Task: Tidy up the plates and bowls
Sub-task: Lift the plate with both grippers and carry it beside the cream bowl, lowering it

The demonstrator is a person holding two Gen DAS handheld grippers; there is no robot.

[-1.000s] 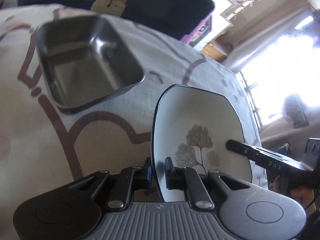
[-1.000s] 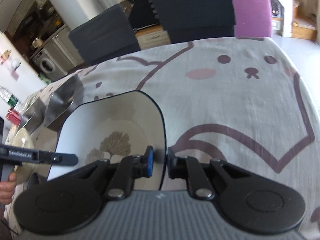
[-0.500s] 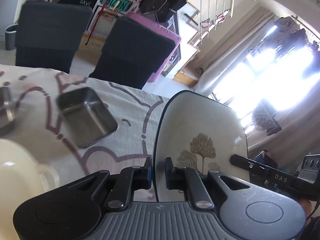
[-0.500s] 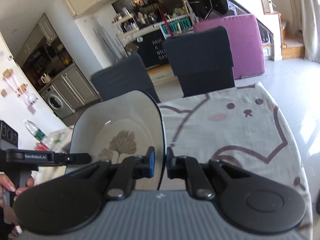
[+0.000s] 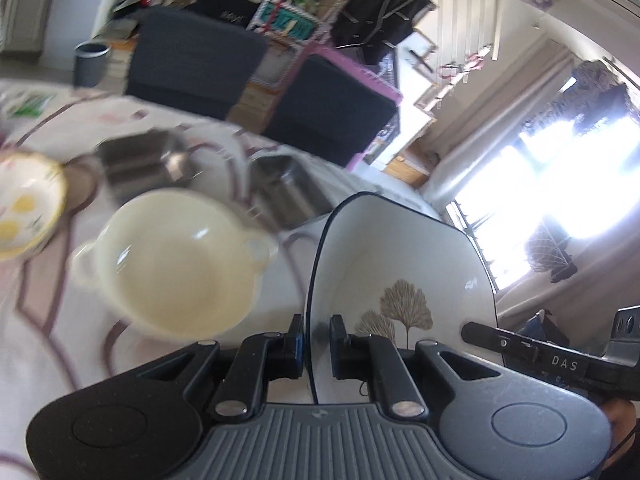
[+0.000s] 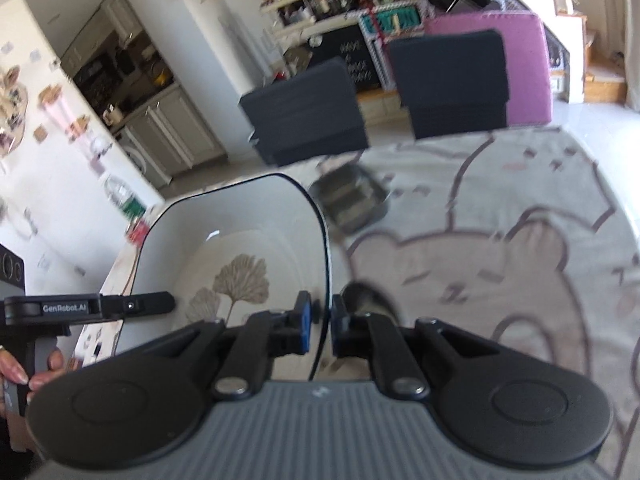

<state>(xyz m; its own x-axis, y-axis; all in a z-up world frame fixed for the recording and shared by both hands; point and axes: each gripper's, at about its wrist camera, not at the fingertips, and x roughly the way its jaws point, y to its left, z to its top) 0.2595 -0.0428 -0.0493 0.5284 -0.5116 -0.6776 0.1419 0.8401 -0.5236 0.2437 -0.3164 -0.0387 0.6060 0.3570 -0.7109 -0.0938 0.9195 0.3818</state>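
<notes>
Left wrist: left gripper (image 5: 316, 344) clamps plate (image 5: 400, 264) rim; right gripper (image 6: 320, 326) clamps opposite rim. Keep plate level, both grips firm, lower clear of cream bowl (image 5: 176, 260).

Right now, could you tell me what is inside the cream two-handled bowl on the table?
Nothing shows inside the cream bowl: its visible interior looks bare, with only a glint of light. The frame is blurred, and the near inner wall is hidden behind its own rim.
</notes>
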